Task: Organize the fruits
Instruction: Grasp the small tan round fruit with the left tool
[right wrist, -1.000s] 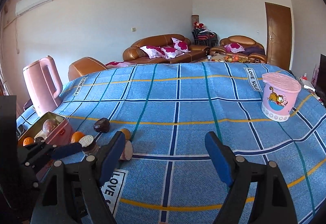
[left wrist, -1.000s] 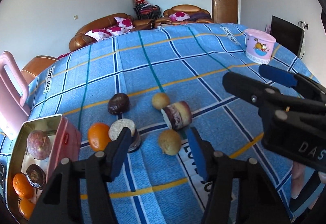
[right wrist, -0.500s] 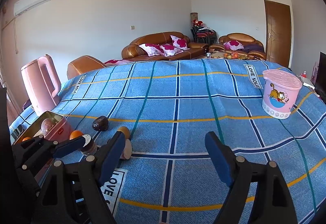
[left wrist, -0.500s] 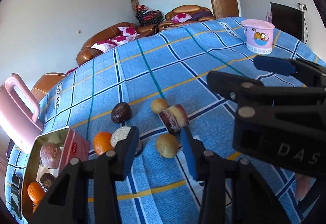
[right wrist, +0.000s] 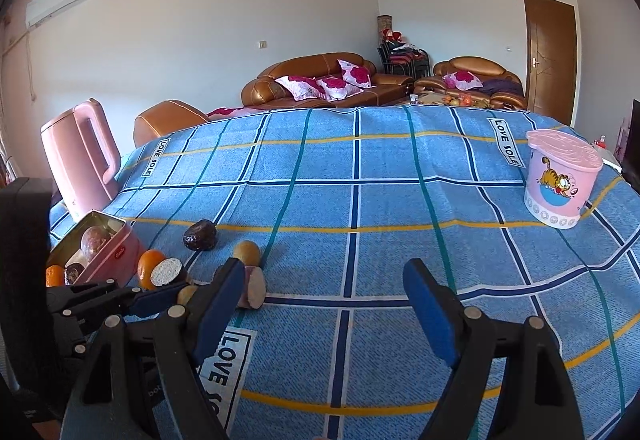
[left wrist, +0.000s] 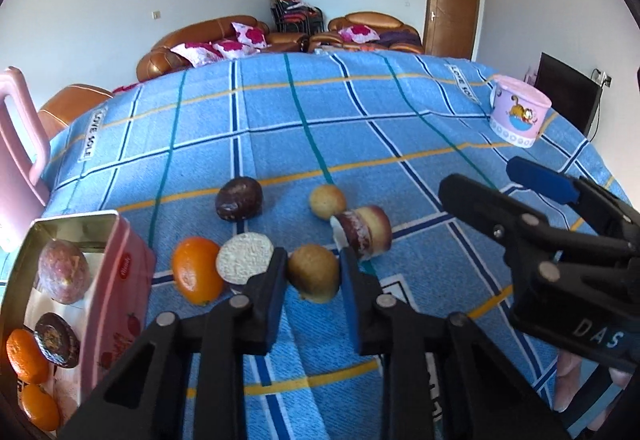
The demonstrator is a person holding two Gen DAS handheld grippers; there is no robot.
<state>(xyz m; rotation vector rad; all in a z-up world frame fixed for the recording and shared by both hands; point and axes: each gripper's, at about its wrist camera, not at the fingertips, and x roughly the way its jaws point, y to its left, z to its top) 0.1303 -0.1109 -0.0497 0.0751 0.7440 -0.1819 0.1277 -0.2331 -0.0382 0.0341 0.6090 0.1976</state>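
Note:
My left gripper [left wrist: 312,256] is shut on a small round tan fruit [left wrist: 314,276] that rests on the blue checked cloth [left wrist: 360,127]; both pads press its sides. Just left of it lie a halved fruit with a pale cut face [left wrist: 244,258] and an orange [left wrist: 196,274]. Behind are a dark passion fruit [left wrist: 239,198], another tan fruit [left wrist: 327,201] and a cut fruit on its side [left wrist: 366,228]. The open pink tin [left wrist: 120,288] at the left holds a passion fruit, oranges and a dark fruit. My right gripper [right wrist: 326,280] hangs open over bare cloth, to the right of the fruits.
A pink kettle [right wrist: 80,155] stands at the table's left edge behind the tin. A pink lidded tub with a cartoon cat [right wrist: 560,179] stands at the far right. Brown sofas [right wrist: 320,83] lie beyond the table's far edge.
The left jaws have closed from wide apart onto the tan fruit, and the left gripper shifted slightly. The right gripper has stayed open and still.

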